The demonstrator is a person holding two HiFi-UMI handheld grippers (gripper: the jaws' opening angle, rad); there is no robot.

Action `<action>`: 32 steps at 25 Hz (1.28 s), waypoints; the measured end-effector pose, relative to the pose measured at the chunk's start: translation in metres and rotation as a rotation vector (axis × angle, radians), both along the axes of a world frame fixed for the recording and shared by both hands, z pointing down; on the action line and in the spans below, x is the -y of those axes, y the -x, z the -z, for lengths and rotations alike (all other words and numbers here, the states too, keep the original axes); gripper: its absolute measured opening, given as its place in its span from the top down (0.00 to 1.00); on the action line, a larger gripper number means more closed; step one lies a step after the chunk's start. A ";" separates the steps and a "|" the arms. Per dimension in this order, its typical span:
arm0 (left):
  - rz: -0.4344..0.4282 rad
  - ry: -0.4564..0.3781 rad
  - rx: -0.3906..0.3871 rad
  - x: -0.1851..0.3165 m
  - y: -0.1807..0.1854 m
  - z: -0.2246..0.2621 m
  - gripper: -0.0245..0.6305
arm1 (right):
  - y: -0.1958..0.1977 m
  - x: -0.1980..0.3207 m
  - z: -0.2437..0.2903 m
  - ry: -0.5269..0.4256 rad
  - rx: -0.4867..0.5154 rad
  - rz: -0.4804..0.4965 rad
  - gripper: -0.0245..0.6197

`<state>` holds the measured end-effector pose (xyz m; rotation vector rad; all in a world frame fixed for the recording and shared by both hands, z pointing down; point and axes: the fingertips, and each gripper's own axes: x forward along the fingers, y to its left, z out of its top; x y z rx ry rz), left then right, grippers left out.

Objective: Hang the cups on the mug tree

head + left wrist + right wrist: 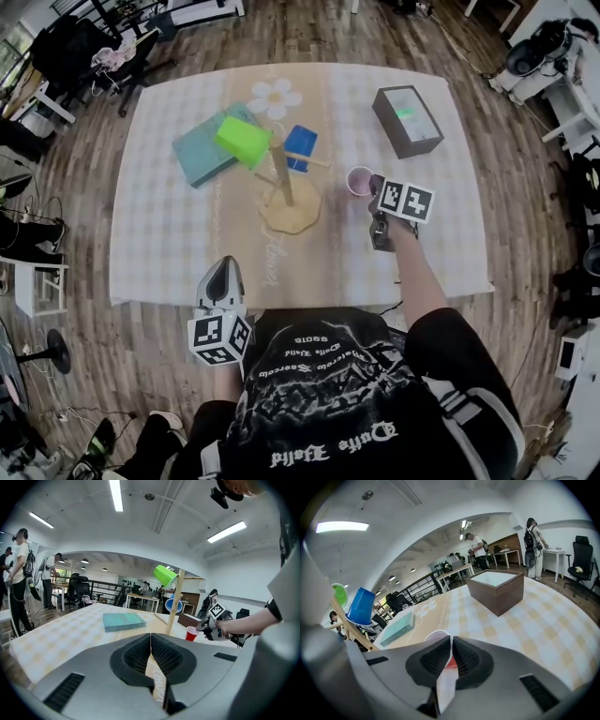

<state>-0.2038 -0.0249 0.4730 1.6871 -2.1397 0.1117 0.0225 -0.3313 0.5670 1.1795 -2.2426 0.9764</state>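
Note:
The wooden mug tree [284,178] stands mid-table with a green cup [243,141] and a blue cup [300,145] hung on its pegs. To its right, a red cup [359,180] stands upright on the cloth. My right gripper [374,185] is at that cup's rim. In the right gripper view, my right gripper [452,646] has its pads pressed on the wall of the red cup [436,636]. My left gripper [223,272] rests over the table's near edge. In the left gripper view it [150,641] is shut and empty, facing the tree [174,603] and the red cup [191,633].
A brown open box [408,120] sits at the back right of the table. A teal book [204,150] lies left of the tree. A checked cloth [169,225] with a tan runner covers the table. Chairs and people stand around the room.

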 end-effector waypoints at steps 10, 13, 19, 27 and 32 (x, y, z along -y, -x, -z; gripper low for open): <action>-0.013 -0.025 0.001 0.007 0.004 0.005 0.93 | -0.001 -0.015 0.034 -0.137 -0.026 -0.008 0.92; -0.026 -0.012 -0.005 0.007 0.000 0.001 0.93 | 0.000 -0.022 0.050 -0.181 -0.009 -0.009 0.92; -0.036 -0.005 -0.015 0.006 -0.002 -0.007 0.93 | 0.007 -0.038 0.086 -0.284 0.014 0.004 0.92; -0.015 -0.004 -0.022 -0.005 0.002 -0.007 0.93 | 0.016 -0.061 0.145 -0.458 0.030 0.002 0.92; -0.014 0.006 -0.023 -0.012 0.002 -0.010 0.93 | 0.020 -0.073 0.169 -0.508 0.054 -0.008 0.92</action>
